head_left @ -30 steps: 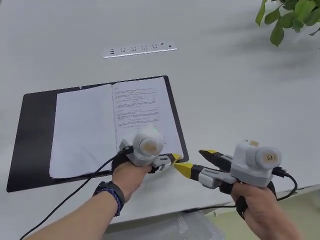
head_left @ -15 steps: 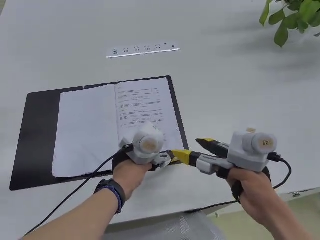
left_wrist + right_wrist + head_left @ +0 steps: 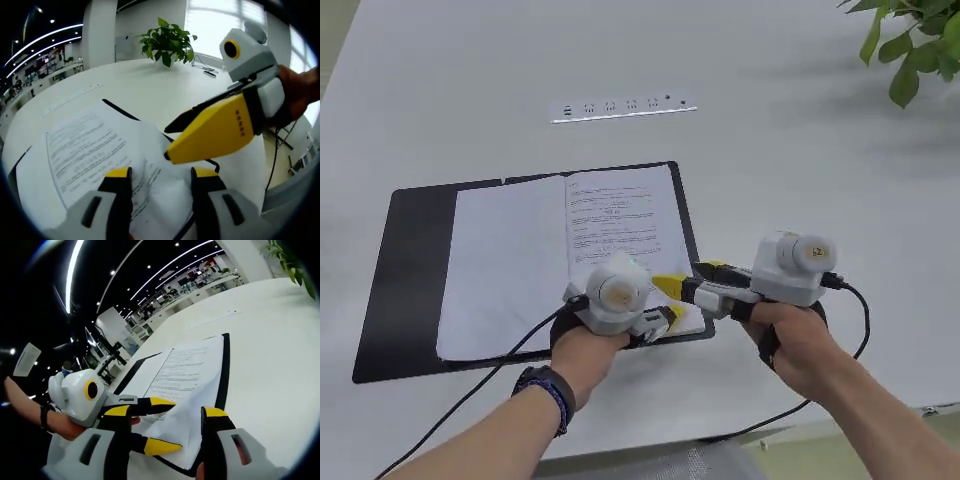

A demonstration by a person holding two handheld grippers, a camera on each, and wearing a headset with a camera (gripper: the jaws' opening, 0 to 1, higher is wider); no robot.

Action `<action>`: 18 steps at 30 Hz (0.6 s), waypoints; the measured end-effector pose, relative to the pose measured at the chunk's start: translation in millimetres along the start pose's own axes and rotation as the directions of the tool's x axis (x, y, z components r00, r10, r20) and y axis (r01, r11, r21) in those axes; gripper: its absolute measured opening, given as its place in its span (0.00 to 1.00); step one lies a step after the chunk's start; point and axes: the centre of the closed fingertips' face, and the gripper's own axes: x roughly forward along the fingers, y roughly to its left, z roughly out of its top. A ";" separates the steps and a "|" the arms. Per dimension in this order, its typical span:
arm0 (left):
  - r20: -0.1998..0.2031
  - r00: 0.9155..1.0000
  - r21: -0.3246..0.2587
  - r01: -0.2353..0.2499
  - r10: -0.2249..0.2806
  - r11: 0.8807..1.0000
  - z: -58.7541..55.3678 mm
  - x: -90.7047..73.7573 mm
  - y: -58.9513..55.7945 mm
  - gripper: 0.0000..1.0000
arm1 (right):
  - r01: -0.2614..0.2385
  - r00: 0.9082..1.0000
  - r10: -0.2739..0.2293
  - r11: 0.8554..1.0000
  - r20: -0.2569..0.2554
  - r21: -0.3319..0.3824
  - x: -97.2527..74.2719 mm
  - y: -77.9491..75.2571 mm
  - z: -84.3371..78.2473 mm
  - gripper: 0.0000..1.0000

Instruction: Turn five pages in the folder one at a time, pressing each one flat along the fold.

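Observation:
A black folder (image 3: 405, 280) lies open on the white table, with a blank sheet on its left side and a printed page (image 3: 620, 220) on its right. My left gripper (image 3: 668, 318) is at the page's near right corner, open, and the printed page (image 3: 85, 150) runs under and between its jaws. My right gripper (image 3: 685, 277) comes in from the right at the same corner, open, one yellow jaw over the paper. In the right gripper view the page corner (image 3: 175, 432) lies between the jaws of my right gripper (image 3: 166, 415), beside the left gripper (image 3: 80, 392). My left gripper (image 3: 161, 175) sees the right gripper (image 3: 215, 132) close above.
A power strip (image 3: 623, 106) lies on the table (image 3: 820, 150) behind the folder. A potted plant (image 3: 910, 40) stands at the far right. Cables trail from both grippers toward the table's near edge (image 3: 880, 415).
My right gripper has moved left and away from me, from off the folder's side onto its near right corner. The left gripper has stayed at that corner. The head camera has shifted.

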 end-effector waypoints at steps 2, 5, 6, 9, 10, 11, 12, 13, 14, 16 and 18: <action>0.004 1.000 -0.010 0.007 -0.007 1.000 0.5 -0.4 -1.2 0.48 | -0.003 1.000 0.003 1.000 -0.011 0.008 3.2 -2.2 -3.6 0.53; 0.008 1.000 -0.014 0.019 -0.019 1.000 0.5 -0.5 -3.2 0.50 | -0.017 1.000 0.017 1.000 -0.018 0.016 4.4 0.0 -6.0 0.49; 0.008 1.000 -0.019 0.020 -0.020 1.000 0.5 -0.9 -3.5 0.51 | -0.022 1.000 0.022 1.000 -0.015 0.016 4.1 0.8 -5.8 0.47; 0.002 1.000 -0.047 0.028 -0.028 0.999 1.5 -3.8 -4.3 0.51 | -0.016 1.000 0.016 0.999 0.014 0.038 -0.2 -2.3 -3.9 0.41; 0.000 0.999 -0.053 0.033 -0.033 0.998 1.6 -4.5 -5.0 0.53 | -0.015 1.000 0.014 0.999 0.023 0.048 -1.6 -2.6 -3.2 0.40; -0.007 0.999 -0.058 0.040 -0.041 0.997 1.5 -5.7 -5.7 0.53 | -0.016 0.999 0.013 0.998 0.038 0.057 -3.7 -2.1 -2.0 0.37; -0.012 0.999 -0.063 0.044 -0.045 0.997 1.3 -6.8 -6.0 0.54 | -0.019 0.999 0.016 0.998 0.043 0.059 -4.8 -1.3 -1.8 0.35; -0.018 0.999 -0.069 0.045 -0.047 0.997 1.1 -8.1 -5.7 0.54 | -0.022 0.999 0.019 0.998 0.045 0.060 -5.9 -0.5 -1.9 0.31; -0.028 0.998 -0.093 0.045 -0.048 0.995 0.1 -9.8 -4.7 0.55 | -0.023 0.999 0.021 0.998 0.047 0.059 -6.9 0.8 -2.1 0.29; -0.034 0.998 -0.121 0.040 -0.044 0.992 0.1 -13.5 -1.9 0.57 | -0.025 0.999 0.023 0.998 0.046 0.054 -6.9 2.1 -2.8 0.26; -0.044 0.998 -0.130 0.040 -0.046 0.991 -2.0 -17.6 -2.1 0.59 | -0.026 0.998 0.023 0.998 0.052 0.049 -7.3 3.5 -2.6 0.22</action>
